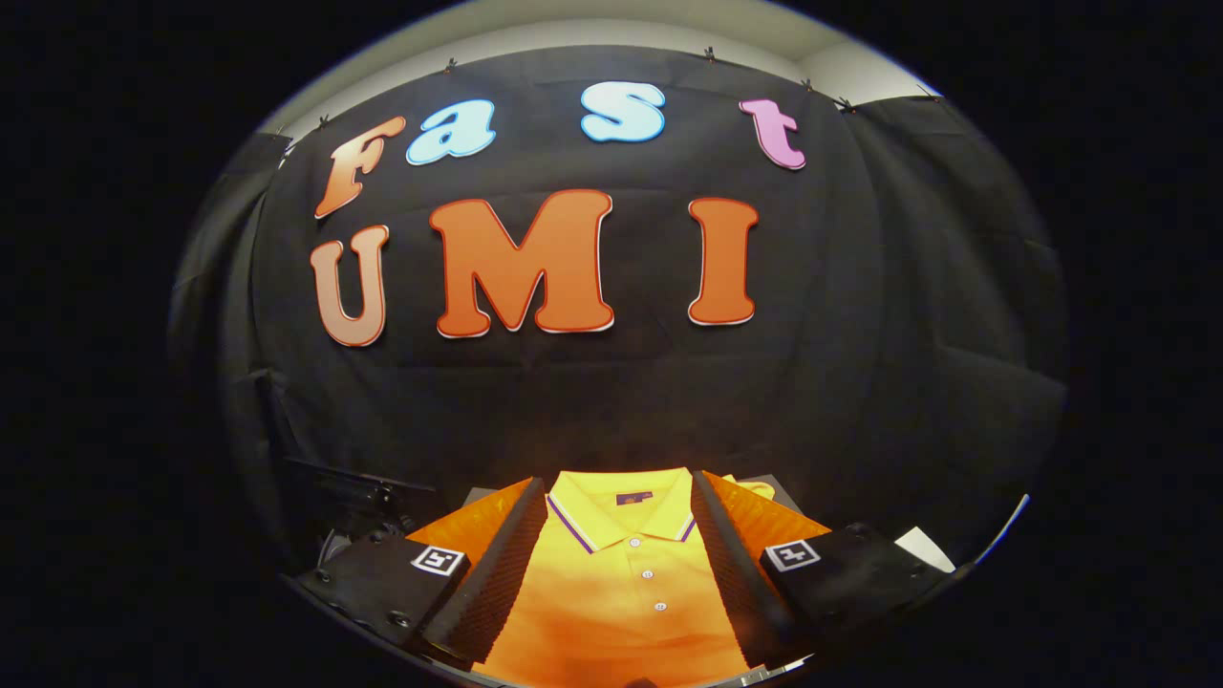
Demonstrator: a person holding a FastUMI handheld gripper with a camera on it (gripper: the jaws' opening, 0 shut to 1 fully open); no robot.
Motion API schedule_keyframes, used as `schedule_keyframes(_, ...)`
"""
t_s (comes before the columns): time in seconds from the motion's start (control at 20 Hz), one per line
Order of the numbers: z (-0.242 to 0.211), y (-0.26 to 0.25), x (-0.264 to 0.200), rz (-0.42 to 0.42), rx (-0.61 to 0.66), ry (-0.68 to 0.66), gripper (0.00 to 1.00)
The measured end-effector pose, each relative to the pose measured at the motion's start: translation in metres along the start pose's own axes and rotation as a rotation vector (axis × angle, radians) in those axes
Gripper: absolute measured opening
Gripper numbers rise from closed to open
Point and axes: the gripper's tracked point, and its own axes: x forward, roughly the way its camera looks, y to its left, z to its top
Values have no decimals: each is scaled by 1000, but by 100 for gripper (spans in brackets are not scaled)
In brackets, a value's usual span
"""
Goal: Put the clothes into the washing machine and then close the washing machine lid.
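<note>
A yellow-orange polo shirt (621,583) with a striped collar and a buttoned placket lies flat, collar pointing away from me. My gripper (619,485) hovers just over it, open, with its two fingers (506,564) spread wide on either side of the collar and placket. The shirt's chest fills the gap between the fingers, and neither finger presses on the cloth. The shirt's shoulders run under and past both fingers.
A grey surface (782,489) peeks out beyond the shirt's shoulders. A white patch (923,550) lies to the right of the gripper. Dark metal gear (358,499) stands to the left. The booth's black cloth wall (621,401) rises close behind the shirt.
</note>
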Motion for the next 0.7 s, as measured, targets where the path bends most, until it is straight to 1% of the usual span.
schedule_keyframes(0.15,-34,-14,34,-20,-4,105,98)
schedule_keyframes(0.3,-65,-17,59,-7,34,193,99)
schedule_keyframes(0.45,-85,-22,71,-7,67,255,99)
schedule_keyframes(0.7,-107,-25,78,-16,38,337,98)
